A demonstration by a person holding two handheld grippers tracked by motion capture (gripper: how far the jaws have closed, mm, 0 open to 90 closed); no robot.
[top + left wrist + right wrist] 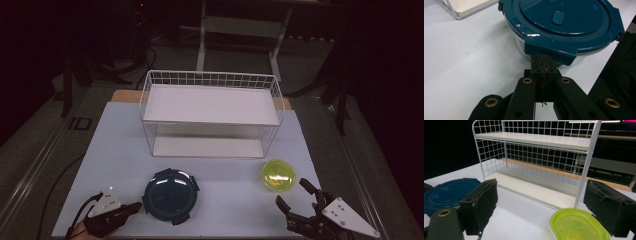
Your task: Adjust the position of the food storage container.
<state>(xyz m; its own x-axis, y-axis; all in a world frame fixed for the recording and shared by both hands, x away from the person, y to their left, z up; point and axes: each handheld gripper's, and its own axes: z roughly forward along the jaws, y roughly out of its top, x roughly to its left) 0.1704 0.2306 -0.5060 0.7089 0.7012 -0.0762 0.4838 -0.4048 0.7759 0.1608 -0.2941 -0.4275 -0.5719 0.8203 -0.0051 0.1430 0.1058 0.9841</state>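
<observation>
**Closed jaws at the blue container, open jaws at the green one**

The left hand-held gripper rested low on the white tabletop, its jaws pressed together with nothing between them, their tips touching or almost touching the latch flap of the round glass container with a dark blue clip-on lid. That container stood near the front edge of the tabletop, well in front of the white two-tier wire shelf rack. The right hand-held gripper had its jaws spread wide, just in front of the small oval container with a translucent lime-green lid, which sat near the rack's front right corner.

Pressed-together jaws could only shove the blue container, not grasp it; it would probably slide on the smooth surface. The green container looked light, so a jaw tip arriving off-centre might tip it or knock it against the rack's wire leg.
</observation>
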